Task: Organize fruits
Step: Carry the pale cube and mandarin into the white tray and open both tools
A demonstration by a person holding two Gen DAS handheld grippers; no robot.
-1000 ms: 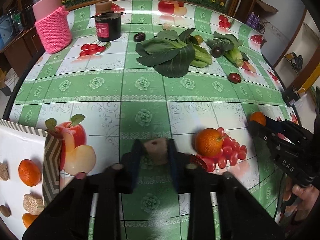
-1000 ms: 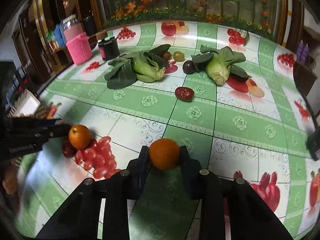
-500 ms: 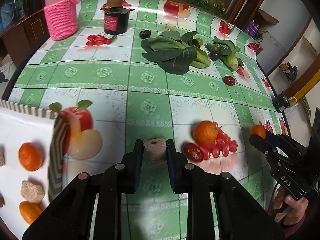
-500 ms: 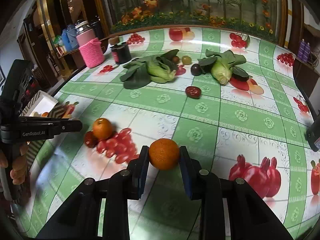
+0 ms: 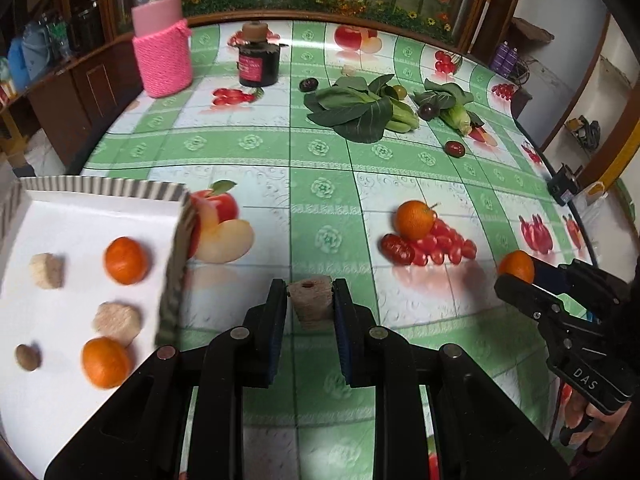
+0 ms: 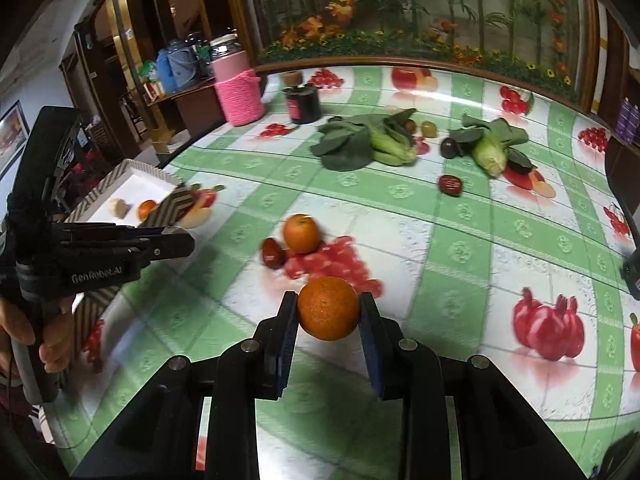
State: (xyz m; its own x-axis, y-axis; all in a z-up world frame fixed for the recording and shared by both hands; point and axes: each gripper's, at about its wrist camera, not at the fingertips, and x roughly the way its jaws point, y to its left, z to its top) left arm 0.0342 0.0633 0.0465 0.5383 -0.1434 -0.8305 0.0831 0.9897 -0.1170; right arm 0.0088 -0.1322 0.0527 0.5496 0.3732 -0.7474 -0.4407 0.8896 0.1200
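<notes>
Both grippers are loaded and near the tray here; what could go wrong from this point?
The left gripper pinches the tan chunk only at its fingertips, so it might slip. The tray wall beside it looks bent, so a low approach could snag it. The right gripper holds a round orange that may roll when released.

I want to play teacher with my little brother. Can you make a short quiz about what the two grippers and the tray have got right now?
1. True or false: the left gripper is shut on an orange.
2. How many oranges lie in the tray? A) one B) two C) four
3. Fill the gap: the orange on the table sits beside a red ____.

Key
1. False. It is shut on a tan chunk; the right gripper is shut on an orange.
2. B. One orange lies farther in and another nearer.
3. date, touching or nearly so.
</notes>
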